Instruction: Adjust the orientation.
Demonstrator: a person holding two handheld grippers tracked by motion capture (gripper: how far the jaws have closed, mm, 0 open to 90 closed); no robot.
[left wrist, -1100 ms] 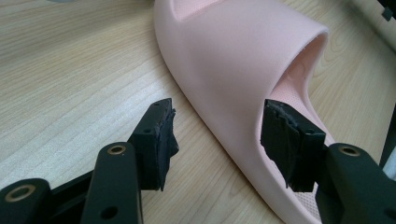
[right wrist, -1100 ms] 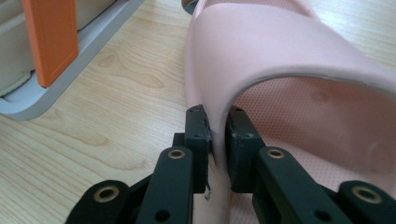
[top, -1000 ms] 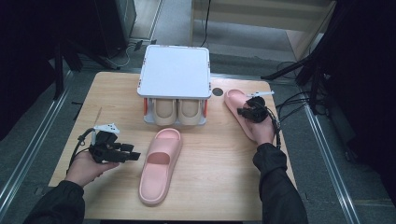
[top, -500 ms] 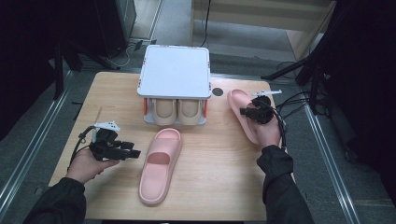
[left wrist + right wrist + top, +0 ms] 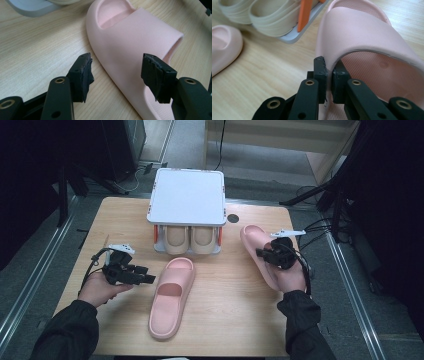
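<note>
Storing slippers: two pink slippers lie on the table, out of the rack; judged from this, the stowing is at its start.
Done: the right gripper (image 5: 329,75) is clamped on the strap edge of the right pink slipper (image 5: 260,251), near the table's right edge beside the rack.
Left: this slipper is not yet in the rack; the left pink slipper (image 5: 171,296) lies untouched at the table's middle, in front of the rack.
Left gripper: the left gripper (image 5: 116,75) stands wide, holding nothing, aimed at the side of the left pink slipper, jaws apart from it.
Rack: a small shoe rack (image 5: 187,195) with a flat white top and orange posts; its lower shelf holds a pair of beige slippers (image 5: 190,240), side by side.
Material: the pink slippers look like soft moulded foam, smooth outside, with a fine dotted footbed and a broad arched strap.
Table: light wood (image 5: 225,320) with a visible grain.
</note>
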